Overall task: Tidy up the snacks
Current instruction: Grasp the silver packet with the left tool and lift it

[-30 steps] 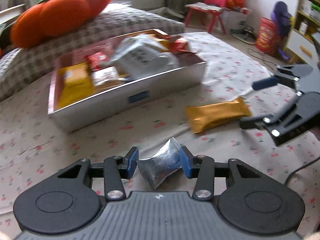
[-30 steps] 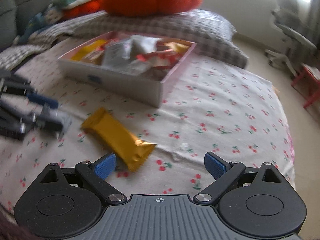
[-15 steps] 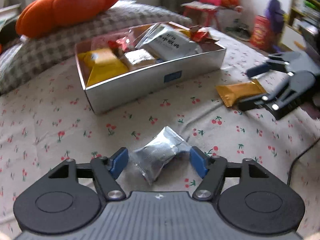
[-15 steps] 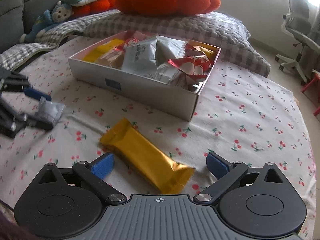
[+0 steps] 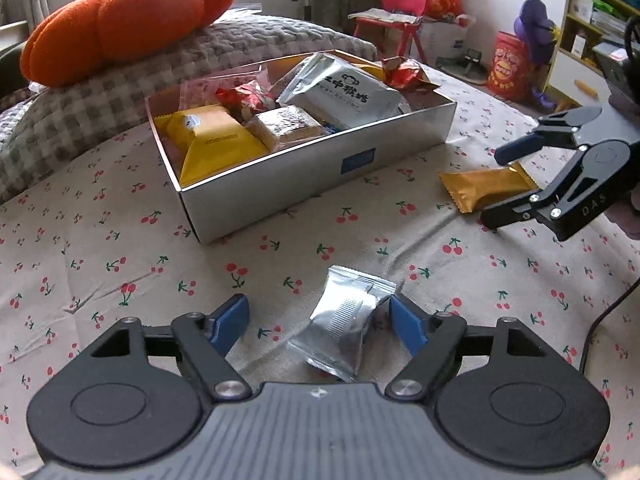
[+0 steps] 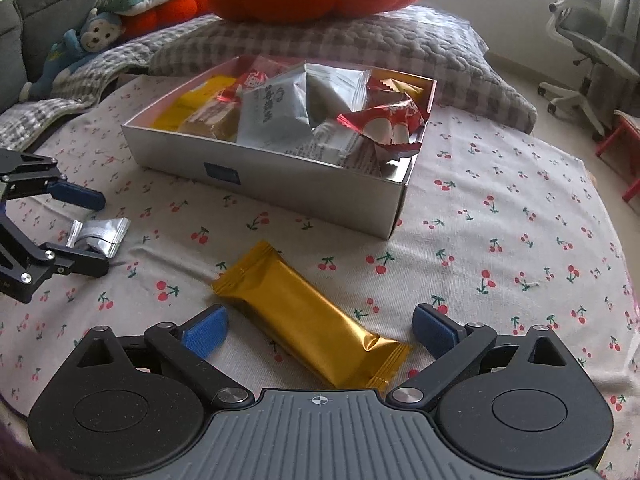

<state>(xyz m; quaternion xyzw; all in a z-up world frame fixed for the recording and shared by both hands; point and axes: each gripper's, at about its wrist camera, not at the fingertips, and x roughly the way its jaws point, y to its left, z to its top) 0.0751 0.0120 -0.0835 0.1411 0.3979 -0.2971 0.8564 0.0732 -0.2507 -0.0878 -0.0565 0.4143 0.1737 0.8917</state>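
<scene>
The left gripper [image 5: 318, 322] hangs low over a cherry-print cloth [image 5: 120, 240], its jaws opening. A small silver packet [image 5: 344, 322] lies on the cloth between them, right of centre: its right edge sits against or just beside the right blue pad, and a clear gap separates it from the left pad, so it is released rather than pinched. In the right wrist view the same packet [image 6: 98, 234] lies flat between the left gripper's two fingers at the left edge. The right gripper [image 6: 318, 330] has its jaws spread wide and grips nothing. A gold wrapped bar [image 6: 310, 318] lies slantwise on the cloth between them, its near right end close to the right pad but apart from it, its far left end reaching out beyond the fingertips. Farther off, in the middle of the cloth, stands a silver box [image 6: 280, 182] filled with snack packets, well apart from both loose snacks. Behind it lie a grey checked cushion [image 6: 360, 40] and an orange pumpkin pillow [image 5: 120, 12].
</scene>
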